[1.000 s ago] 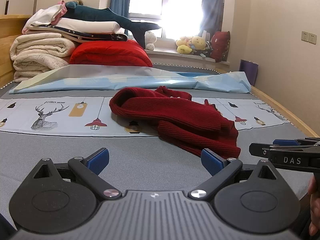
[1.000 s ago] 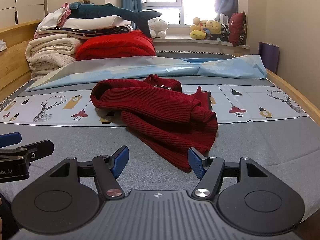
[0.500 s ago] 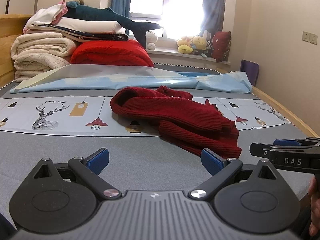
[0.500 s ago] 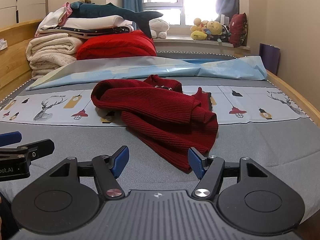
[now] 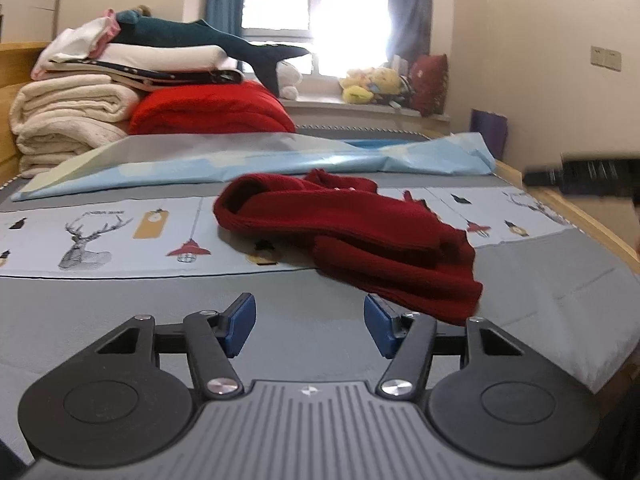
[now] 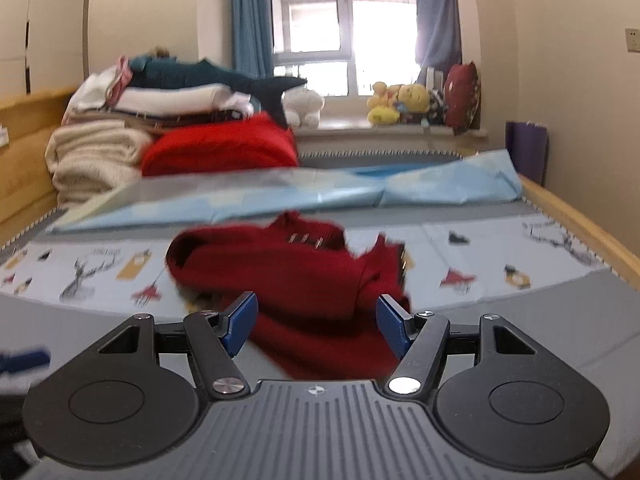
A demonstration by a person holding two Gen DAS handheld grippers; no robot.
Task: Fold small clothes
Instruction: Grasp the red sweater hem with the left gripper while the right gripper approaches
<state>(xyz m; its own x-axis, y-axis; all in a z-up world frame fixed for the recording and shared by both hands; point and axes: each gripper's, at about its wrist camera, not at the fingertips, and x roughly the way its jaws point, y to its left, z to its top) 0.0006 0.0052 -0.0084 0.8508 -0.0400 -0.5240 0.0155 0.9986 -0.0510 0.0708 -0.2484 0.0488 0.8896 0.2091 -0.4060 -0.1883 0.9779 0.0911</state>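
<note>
Sweater (image 5: 352,236), dark red knit, crumpled on bed (image 5: 280,336) ahead-right of left gripper (image 5: 310,326); jaws just narrowed, nothing between. Right gripper (image 6: 316,328) apart, empty, sweater directly ahead; only this view shows neckline buttons (image 6: 306,239).

Left gripper (image 5: 310,326): black linkage arms, blue pads (image 5: 239,326), silver pivot screws, round black discs either side, ribbed grey housing with small cross mark. Right gripper (image 6: 316,326): same build, blue pads (image 6: 393,328), silver screws.
</note>
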